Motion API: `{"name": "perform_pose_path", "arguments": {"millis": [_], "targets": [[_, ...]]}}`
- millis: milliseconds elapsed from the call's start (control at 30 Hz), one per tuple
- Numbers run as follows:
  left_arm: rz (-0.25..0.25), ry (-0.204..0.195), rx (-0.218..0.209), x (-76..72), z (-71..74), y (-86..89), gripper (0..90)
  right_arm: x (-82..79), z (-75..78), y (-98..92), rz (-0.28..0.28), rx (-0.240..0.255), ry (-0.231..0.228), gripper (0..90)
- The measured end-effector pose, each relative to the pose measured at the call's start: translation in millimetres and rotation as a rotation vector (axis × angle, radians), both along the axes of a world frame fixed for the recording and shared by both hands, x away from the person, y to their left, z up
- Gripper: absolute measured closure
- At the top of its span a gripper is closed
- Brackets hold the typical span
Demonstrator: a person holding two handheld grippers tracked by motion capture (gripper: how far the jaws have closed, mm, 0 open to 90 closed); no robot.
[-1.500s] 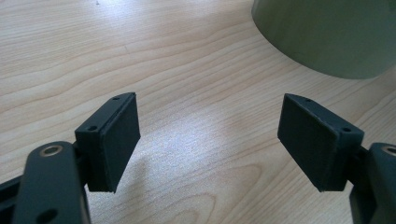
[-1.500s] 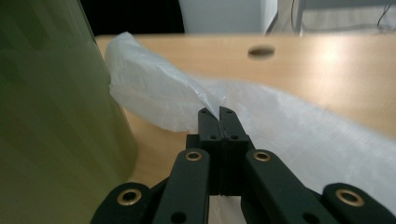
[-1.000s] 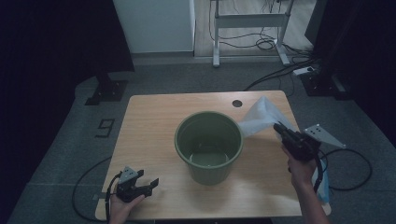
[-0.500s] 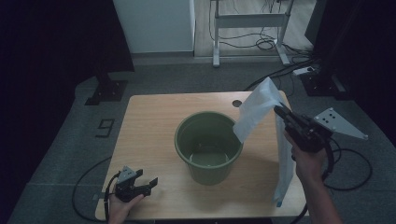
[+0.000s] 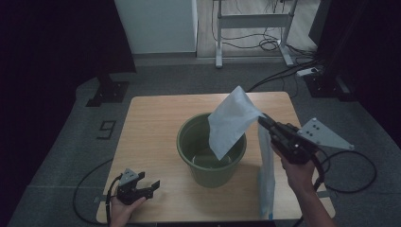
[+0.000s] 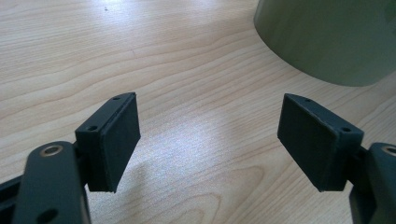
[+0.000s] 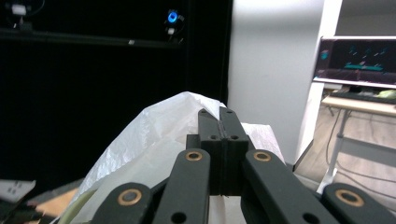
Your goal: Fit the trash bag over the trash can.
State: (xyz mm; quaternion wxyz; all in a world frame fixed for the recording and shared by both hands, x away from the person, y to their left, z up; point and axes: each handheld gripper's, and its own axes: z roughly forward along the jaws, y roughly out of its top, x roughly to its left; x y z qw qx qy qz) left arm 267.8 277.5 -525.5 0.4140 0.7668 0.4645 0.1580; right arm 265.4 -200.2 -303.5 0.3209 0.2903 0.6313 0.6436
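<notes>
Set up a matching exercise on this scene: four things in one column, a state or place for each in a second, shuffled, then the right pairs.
Things:
1. bucket
2. bag
3. left gripper
4. right gripper

States or places:
A. jaws wide open, nothing between them
B. stands upright near the middle of the table
C. shut on thin white plastic
D. hangs partly over the green rim

Pairs: 1-B, 2-D, 3-A, 4-C

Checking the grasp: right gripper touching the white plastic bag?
Touching. In the right gripper view the right gripper has its jaws shut on a fold of the white plastic bag; the high view shows it hanging from them.
</notes>
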Motion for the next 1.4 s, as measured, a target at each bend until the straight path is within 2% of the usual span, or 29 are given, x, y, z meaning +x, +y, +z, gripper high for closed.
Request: {"name": "perform_pose_path", "arguments": {"millis": [100,267,500,633,833,1033,1067,1100,1133,1167,1200,1267,1300,1400], "targets": [[-0.001,-0.002,0.000,-0.3,0.2,0.1,21.0,3.2,-15.9,11.6,0.029,-0.022,0.031,89.2],[-0.001,0.001,0.001,0.1,-0.5,0.0,21.0,4.2,-31.6,23.5,0.055,-0.045,0.062,89.1],[-0.002,0.001,0.003,-0.3,-0.5,-0.8,21.0,11.8,-59.6,48.5,0.072,-0.121,0.111,89.0],[0.000,0.000,0.000,-0.2,-0.4,0.4,21.0,17.4,-65.8,51.4,0.062,-0.122,0.137,89.0],[0.000,0.001,-0.001,0.1,-0.7,0.7,21.1,24.0,-77.6,53.4,0.040,-0.149,0.176,89.0],[-0.003,0.004,0.005,0.1,-1.0,0.1,21.1,24.1,-84.7,58.9,0.060,-0.187,0.201,88.6],[-0.003,0.004,0.004,0.1,-0.9,0.4,21.1,23.1,-84.8,59.2,0.068,-0.186,0.198,84.5],[0.000,0.003,0.000,0.0,-1.0,0.4,21.1,19.3,-84.2,58.0,0.071,-0.170,0.183,66.9],[-0.001,0.004,0.002,0.0,-0.9,0.8,21.1,19.3,-84.2,58.0,0.071,-0.170,0.183,66.9],[0.001,0.003,0.000,0.0,-1.1,0.9,21.1,12.4,-83.4,54.1,0.037,-0.150,0.148,58.2],[0.001,0.003,0.000,0.2,-1.3,1.1,21.1,12.4,-83.4,54.1,0.037,-0.150,0.148,58.2],[0.001,0.005,0.001,0.3,-1.4,0.9,21.1,5.2,-82.9,47.9,0.011,-0.118,0.131,47.6],[0.000,0.006,0.000,0.1,-1.4,0.4,21.1,-2.0,-83.6,39.8,-0.006,-0.083,0.135,39.3],[-0.002,0.006,0.003,0.0,-1.4,-0.3,21.1,-9.3,-86.4,31.1,-0.020,-0.055,0.139,35.0]]}}
